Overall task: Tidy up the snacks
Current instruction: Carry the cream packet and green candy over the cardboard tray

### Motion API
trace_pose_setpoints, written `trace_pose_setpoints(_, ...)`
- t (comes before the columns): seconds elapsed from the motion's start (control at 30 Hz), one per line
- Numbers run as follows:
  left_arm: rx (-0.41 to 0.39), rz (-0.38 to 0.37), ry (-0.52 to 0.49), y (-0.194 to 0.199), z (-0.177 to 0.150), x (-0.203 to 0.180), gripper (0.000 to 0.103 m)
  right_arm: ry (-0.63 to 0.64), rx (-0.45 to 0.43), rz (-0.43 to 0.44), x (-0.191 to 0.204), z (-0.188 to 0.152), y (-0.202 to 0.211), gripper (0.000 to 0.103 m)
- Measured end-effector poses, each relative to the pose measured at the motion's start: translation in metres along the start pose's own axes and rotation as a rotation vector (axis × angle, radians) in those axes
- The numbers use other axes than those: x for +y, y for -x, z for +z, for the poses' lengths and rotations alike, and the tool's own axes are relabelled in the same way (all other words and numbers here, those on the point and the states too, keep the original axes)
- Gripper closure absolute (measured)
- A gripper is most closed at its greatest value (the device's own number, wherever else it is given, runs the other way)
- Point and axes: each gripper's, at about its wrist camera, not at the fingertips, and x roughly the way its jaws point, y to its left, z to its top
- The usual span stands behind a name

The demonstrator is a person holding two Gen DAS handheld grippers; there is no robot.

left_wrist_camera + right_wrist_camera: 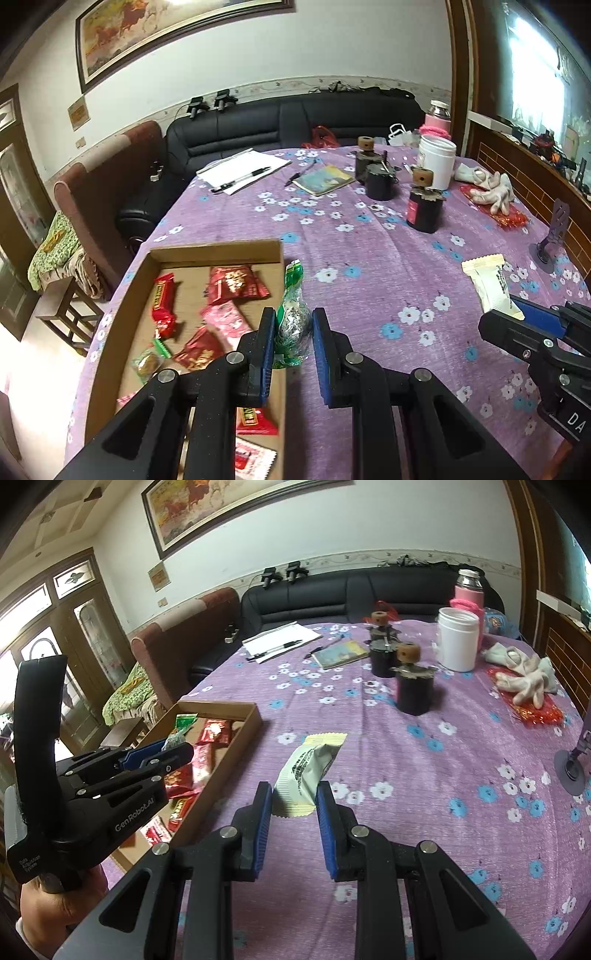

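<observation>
Left claw [293, 332] grips crinkly green-and-clear snack packet [293, 314].

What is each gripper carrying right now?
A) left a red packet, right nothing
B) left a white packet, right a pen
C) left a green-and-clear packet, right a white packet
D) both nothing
C: the left gripper has its jaws shut on the green-and-clear snack packet, and the right gripper on the white snack packet.
</observation>
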Motion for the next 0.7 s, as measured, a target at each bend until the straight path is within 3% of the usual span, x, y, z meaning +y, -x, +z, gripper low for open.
trace_pose_setpoints(0.7,-0.038,0.064,0.075,0.021,-0.009,0.047,0.083,0.081,-0.004,0.048,0.053,0.01,-0.002,0.079)
